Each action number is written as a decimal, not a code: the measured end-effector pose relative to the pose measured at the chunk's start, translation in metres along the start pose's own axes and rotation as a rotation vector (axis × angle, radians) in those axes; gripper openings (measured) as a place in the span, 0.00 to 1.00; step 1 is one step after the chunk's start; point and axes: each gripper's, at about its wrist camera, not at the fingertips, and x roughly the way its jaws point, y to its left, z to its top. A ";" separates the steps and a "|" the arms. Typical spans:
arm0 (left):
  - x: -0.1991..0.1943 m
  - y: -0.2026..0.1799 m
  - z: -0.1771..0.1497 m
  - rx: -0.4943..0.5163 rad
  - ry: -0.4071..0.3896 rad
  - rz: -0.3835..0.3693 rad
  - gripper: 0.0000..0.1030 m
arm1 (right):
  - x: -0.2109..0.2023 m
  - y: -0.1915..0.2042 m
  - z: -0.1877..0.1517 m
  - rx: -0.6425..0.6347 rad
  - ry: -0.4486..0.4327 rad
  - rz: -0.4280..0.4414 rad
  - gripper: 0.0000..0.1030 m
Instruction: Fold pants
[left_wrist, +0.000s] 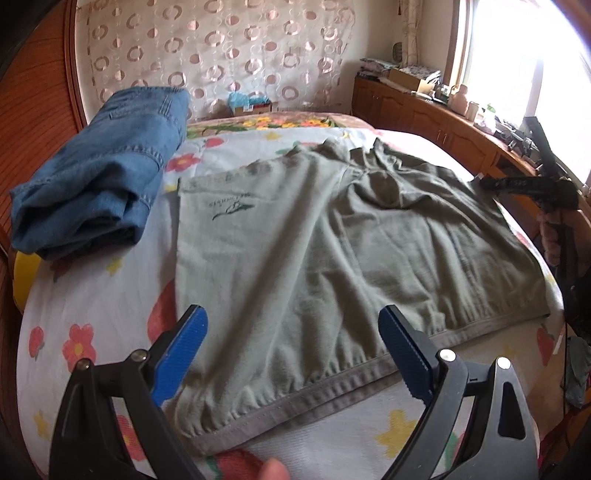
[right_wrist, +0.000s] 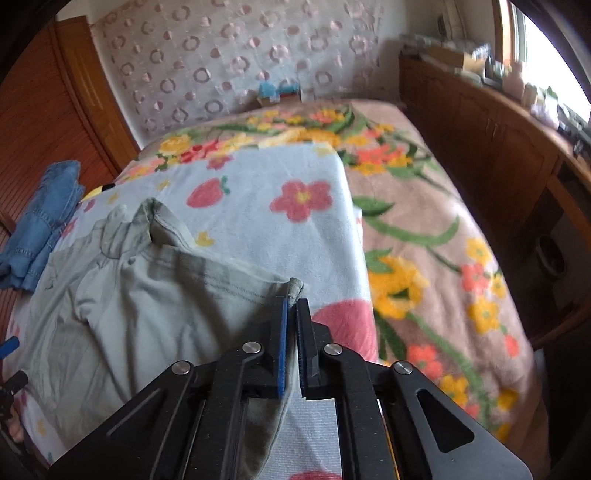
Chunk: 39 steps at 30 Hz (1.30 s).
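Grey-green shorts (left_wrist: 332, 251) lie spread flat on the flowered bed sheet (left_wrist: 92, 314), waistband toward me. My left gripper (left_wrist: 291, 332) is open and empty, hovering just above the waistband near its left end. In the right wrist view the same shorts (right_wrist: 129, 314) lie to the left. My right gripper (right_wrist: 291, 306) is shut on the corner of the shorts, with a bit of cloth sticking out past the fingertips. The right gripper also shows in the left wrist view (left_wrist: 528, 188) at the far right corner of the shorts.
Folded blue jeans (left_wrist: 103, 177) lie at the left of the bed, also in the right wrist view (right_wrist: 44, 218). A floral blanket (right_wrist: 424, 221) covers the right part of the bed. Wooden cabinets (left_wrist: 424, 118) with clutter run along the right wall under a window.
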 end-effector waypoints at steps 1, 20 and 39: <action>0.002 0.001 -0.001 -0.001 0.005 0.003 0.92 | -0.005 -0.001 0.001 0.002 -0.024 -0.017 0.01; 0.017 -0.005 -0.007 0.023 0.066 0.044 0.92 | -0.057 0.041 -0.034 -0.098 -0.093 -0.004 0.55; -0.034 0.020 -0.011 -0.024 -0.036 0.001 0.92 | -0.056 0.118 -0.130 -0.225 -0.077 0.072 0.59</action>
